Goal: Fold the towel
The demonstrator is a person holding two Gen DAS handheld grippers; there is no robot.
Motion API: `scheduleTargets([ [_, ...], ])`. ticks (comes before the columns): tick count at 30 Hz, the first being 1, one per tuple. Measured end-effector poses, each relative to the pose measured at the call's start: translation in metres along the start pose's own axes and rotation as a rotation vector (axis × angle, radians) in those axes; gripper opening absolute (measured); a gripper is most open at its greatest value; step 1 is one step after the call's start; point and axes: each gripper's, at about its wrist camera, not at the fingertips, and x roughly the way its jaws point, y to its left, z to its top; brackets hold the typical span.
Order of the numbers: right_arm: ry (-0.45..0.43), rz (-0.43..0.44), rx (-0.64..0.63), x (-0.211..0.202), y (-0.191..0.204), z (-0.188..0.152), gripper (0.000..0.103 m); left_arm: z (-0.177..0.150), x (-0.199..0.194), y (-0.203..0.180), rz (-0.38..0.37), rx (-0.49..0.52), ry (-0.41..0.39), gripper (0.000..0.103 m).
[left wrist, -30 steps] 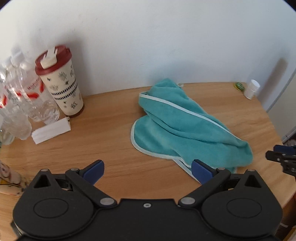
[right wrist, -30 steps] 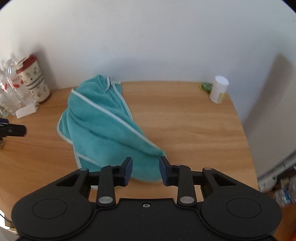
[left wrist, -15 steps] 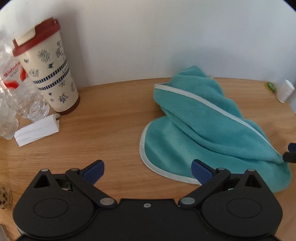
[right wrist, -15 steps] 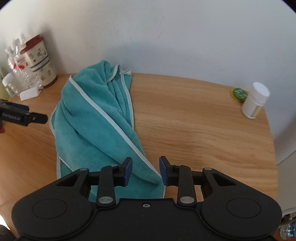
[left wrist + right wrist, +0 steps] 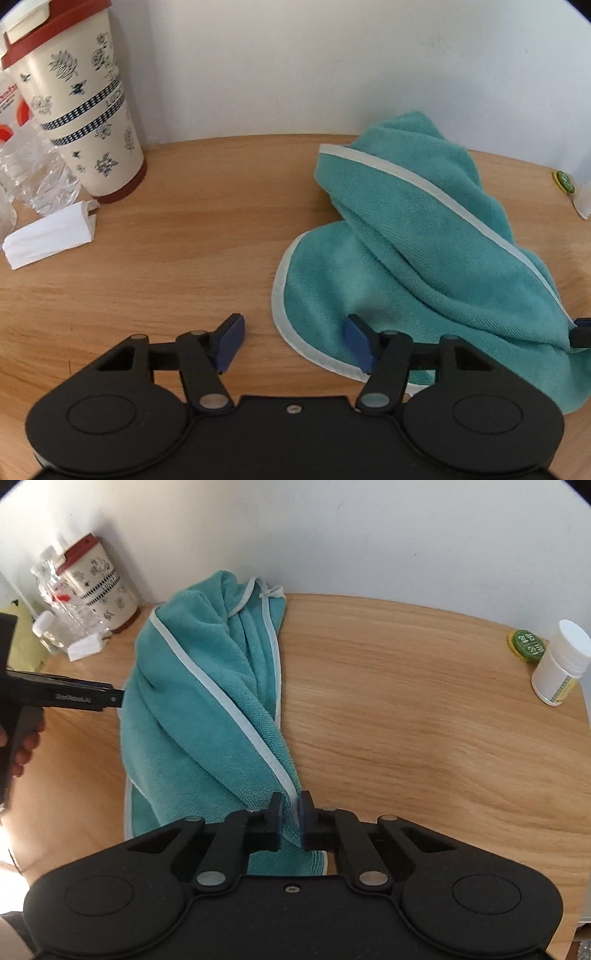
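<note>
The teal towel (image 5: 207,716) lies bunched up on the wooden counter (image 5: 424,731). The right gripper (image 5: 290,810) pinches the towel's near end, right on its white edge. The left gripper (image 5: 293,341) is spread wide over the towel's rounded edge, with nothing in it. A tall cup (image 5: 77,107) stands near the wall.

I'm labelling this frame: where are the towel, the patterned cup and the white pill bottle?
towel (image 5: 207,716), right wrist view, teal middle.
patterned cup (image 5: 85,122), left wrist view, cream side wall.
white pill bottle (image 5: 557,668), right wrist view, body.
</note>
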Motion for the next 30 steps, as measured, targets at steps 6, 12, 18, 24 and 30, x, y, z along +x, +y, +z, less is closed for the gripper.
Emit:
scheduleTargets([
  [6,-0.099,0.028,0.063,-0.034,-0.002,0.004,0.006,0.004,-0.001,-0.005,-0.042,-0.024,0.006,0.010],
  [12,-0.162,0.014,0.058,-0.055,0.002,0.008,0.005,0.005,-0.008,-0.002,-0.051,-0.050,-0.021,0.004],
  [18,-0.215,-0.018,0.044,-0.075,0.009,0.014,0.005,0.011,-0.026,0.004,-0.060,-0.043,-0.075,0.003],
  [24,-0.321,-0.018,0.076,-0.113,0.022,0.027,0.005,0.017,-0.064,0.007,-0.045,-0.019,-0.147,0.003],
  [30,-0.385,-0.029,0.094,-0.149,0.044,0.037,0.005,0.033,-0.108,0.013,-0.067,0.037,-0.242,0.003],
])
